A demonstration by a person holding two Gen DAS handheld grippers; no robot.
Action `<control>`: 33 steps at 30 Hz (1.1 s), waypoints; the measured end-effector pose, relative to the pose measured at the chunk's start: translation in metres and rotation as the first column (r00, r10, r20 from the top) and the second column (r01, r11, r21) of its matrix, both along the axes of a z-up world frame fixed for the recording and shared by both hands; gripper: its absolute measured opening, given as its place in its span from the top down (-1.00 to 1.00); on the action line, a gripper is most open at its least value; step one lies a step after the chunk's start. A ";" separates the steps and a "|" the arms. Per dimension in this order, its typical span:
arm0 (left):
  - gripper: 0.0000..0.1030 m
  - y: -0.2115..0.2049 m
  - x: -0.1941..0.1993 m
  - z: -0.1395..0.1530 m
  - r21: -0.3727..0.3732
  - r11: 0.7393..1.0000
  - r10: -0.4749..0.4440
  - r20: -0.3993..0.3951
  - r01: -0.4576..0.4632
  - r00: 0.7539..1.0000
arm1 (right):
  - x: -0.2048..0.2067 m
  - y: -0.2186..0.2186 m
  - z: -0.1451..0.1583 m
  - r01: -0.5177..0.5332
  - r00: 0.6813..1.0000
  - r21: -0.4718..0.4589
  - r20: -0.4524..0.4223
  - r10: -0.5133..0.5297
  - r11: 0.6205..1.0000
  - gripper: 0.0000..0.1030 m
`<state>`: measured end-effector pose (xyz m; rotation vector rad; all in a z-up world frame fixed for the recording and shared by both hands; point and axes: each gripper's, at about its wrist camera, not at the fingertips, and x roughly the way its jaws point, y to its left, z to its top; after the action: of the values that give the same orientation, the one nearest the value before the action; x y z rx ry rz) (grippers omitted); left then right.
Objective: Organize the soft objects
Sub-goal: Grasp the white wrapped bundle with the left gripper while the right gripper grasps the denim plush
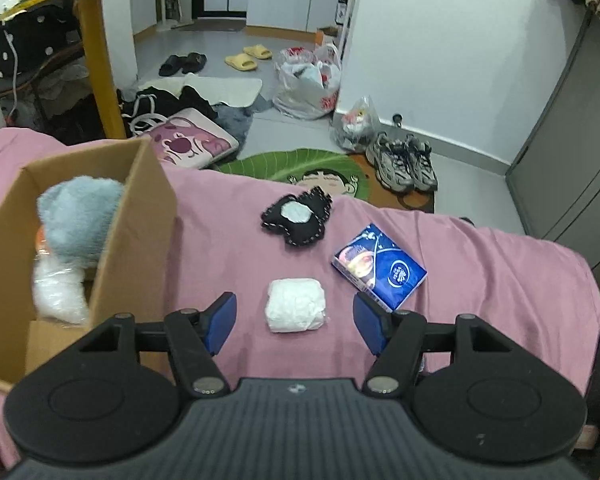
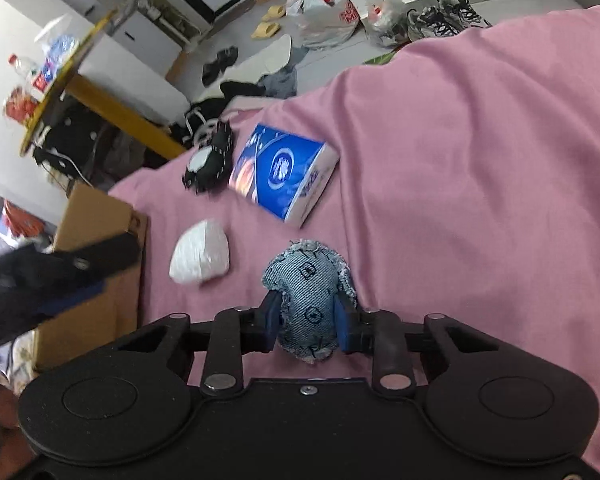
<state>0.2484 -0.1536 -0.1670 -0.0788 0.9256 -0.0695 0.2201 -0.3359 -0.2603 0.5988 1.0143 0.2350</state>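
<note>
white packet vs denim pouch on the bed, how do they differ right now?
The white packet is plain, crinkly plastic wrap; the denim pouch is blue fabric with printed marks and frayed edges. The white packet lies free between the open left gripper's fingers, untouched; the denim pouch is pinched by the right gripper. Both are small, soft and outside the cardboard box.

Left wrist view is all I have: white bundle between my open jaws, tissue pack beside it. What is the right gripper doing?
Observer: The right gripper is shut on a denim pouch, pads pressing both its sides.
Operator: Is the pouch lifted off the sheet?
Observer: Cannot tell; the pink sheet lies right behind it.
Operator: Does my left gripper show from there?
Observer: Yes, blurred at the picture's left edge, in front of the cardboard box.
Operator: Anything beyond the denim pouch?
Observer: The tissue pack, with the white bundle to its left.
</note>
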 end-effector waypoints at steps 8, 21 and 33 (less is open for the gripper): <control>-0.24 -0.003 0.023 -0.027 -0.002 1.000 0.000 -0.056 0.000 0.998 | 0.005 -0.014 -0.008 0.037 0.999 0.081 -0.015 -0.036 0.996 0.48; 0.01 -0.003 0.039 -0.058 -0.013 1.000 0.014 -0.144 -0.015 0.990 | 0.009 -0.004 -0.001 0.011 1.000 0.024 0.012 -0.011 1.000 0.47; 0.14 0.003 0.020 -0.042 -0.044 0.999 0.004 -0.144 -0.011 0.990 | -0.004 0.000 0.017 0.015 0.998 -0.044 0.054 -0.013 0.999 0.51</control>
<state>0.2688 -0.1508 -0.2090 -0.1299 1.0679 -0.0782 0.2159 -0.3355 -0.2429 0.5564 0.9610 0.2144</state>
